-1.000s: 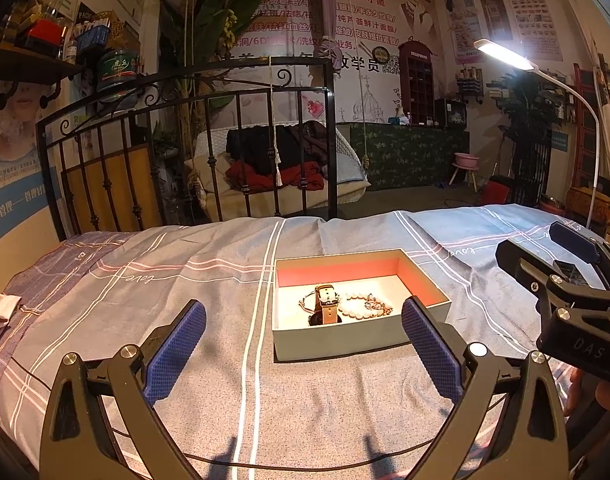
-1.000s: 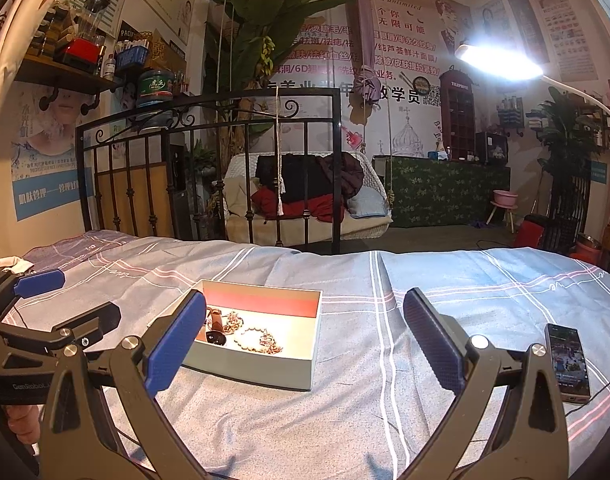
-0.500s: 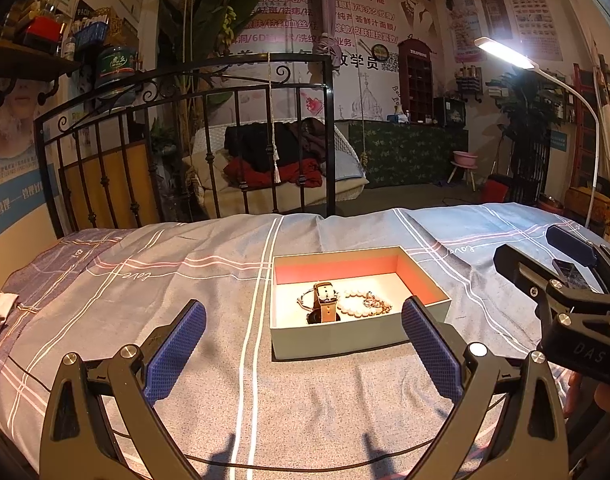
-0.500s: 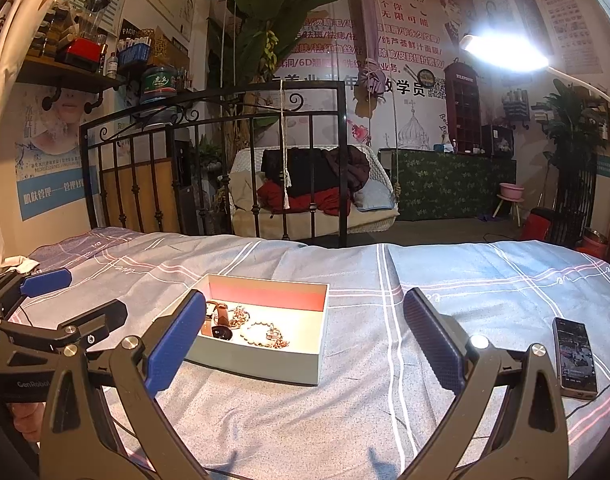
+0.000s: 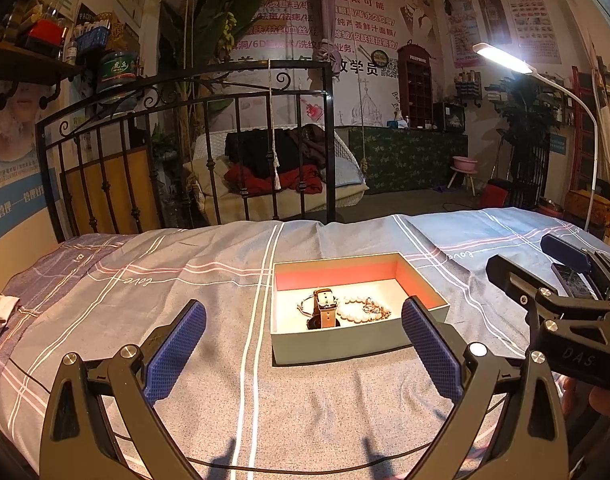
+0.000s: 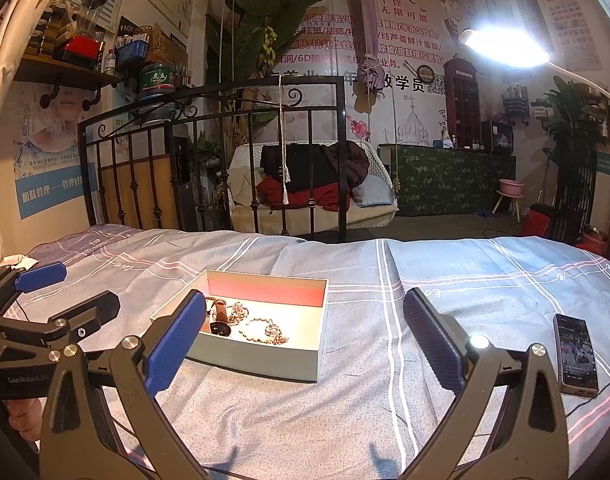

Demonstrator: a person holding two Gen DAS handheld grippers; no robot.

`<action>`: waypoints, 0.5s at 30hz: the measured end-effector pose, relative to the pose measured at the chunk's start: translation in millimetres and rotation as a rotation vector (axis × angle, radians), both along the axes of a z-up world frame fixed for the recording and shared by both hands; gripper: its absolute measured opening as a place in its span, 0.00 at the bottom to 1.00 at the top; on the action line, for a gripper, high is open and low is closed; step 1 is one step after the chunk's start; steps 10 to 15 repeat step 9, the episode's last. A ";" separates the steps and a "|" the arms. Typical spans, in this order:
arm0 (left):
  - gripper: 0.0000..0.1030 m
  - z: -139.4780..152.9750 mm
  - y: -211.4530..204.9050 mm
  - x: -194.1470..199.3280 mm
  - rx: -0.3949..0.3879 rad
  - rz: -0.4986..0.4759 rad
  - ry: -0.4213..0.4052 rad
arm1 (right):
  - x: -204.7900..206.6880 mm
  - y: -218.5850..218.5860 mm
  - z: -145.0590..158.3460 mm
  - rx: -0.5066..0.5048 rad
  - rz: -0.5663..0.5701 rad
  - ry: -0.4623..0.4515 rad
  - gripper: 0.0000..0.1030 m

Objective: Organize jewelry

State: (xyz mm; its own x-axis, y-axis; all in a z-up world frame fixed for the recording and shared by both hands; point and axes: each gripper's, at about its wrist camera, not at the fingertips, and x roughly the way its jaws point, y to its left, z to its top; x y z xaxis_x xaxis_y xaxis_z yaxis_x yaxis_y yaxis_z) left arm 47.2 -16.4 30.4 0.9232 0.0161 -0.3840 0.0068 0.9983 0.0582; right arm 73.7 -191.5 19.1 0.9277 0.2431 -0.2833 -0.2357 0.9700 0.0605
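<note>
A shallow grey box [image 5: 333,350] with a red inner wall sits on the bed; it also shows in the right wrist view [image 6: 265,356]. Inside lie a brown-strapped watch [image 5: 325,310], a pearl bracelet [image 5: 355,312] and thin chains [image 6: 275,332]. My left gripper [image 5: 303,346] is open and empty, just short of the box's near wall. My right gripper [image 6: 303,342] is open and empty, to the right of the box; it also shows at the right edge of the left wrist view [image 5: 561,280].
A grey-blue bedsheet with white and pink stripes [image 5: 185,272] covers the bed. A phone [image 6: 575,354] lies on the sheet at the right. A black iron bed frame [image 5: 233,152] stands behind. A bright lamp [image 6: 505,50] hangs over the right side.
Both views have shifted slightly; the box sits a little more to the right in the right wrist view. Both grippers stay open and empty.
</note>
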 end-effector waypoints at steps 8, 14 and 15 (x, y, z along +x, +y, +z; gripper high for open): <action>0.94 -2.3 -0.4 5.0 0.003 0.013 0.031 | 0.4 0.0 0.3 -0.002 -0.007 -0.004 0.94; 0.94 -2.7 -0.2 5.9 0.006 0.012 0.036 | 0.8 0.3 -0.1 -0.002 -0.006 -0.001 0.94; 0.94 -2.7 -0.2 5.9 0.006 0.012 0.036 | 0.8 0.3 -0.1 -0.002 -0.006 -0.001 0.94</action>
